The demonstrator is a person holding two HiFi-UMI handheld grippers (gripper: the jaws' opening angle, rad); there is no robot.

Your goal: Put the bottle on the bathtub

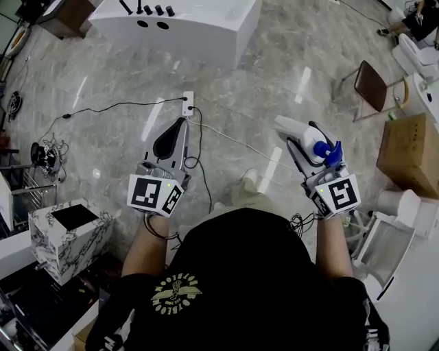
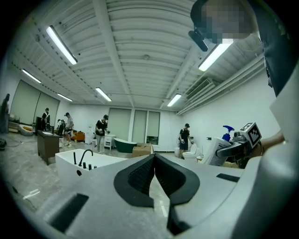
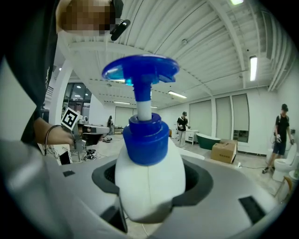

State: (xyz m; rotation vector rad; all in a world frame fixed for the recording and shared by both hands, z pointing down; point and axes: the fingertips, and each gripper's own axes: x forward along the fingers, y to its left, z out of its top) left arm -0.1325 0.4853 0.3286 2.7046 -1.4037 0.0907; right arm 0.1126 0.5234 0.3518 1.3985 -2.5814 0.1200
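Seen from above, the left gripper [image 1: 171,140], left of centre, has its jaws pressed together on nothing. The right gripper [image 1: 309,154], right of centre, clamps a white pump bottle [image 1: 293,130] with a blue pump head above the marble floor [image 1: 274,68]. Farther off, at the top edge, stands the white bathtub [image 1: 226,20], well apart from the pump bottle.

White bottle [image 1: 296,130] with blue pump [image 1: 328,149], framed by the black pads [image 3: 100,175] of the grey right gripper [image 1: 310,142]. Black-and-white square markers [image 1: 154,194] pattern both grippers. Beyond the grey left gripper [image 1: 175,131]: a white bathtub [image 1: 206,34] with black taps [image 1: 147,9], on a grey, pale-veined marble floor [image 1: 260,82].
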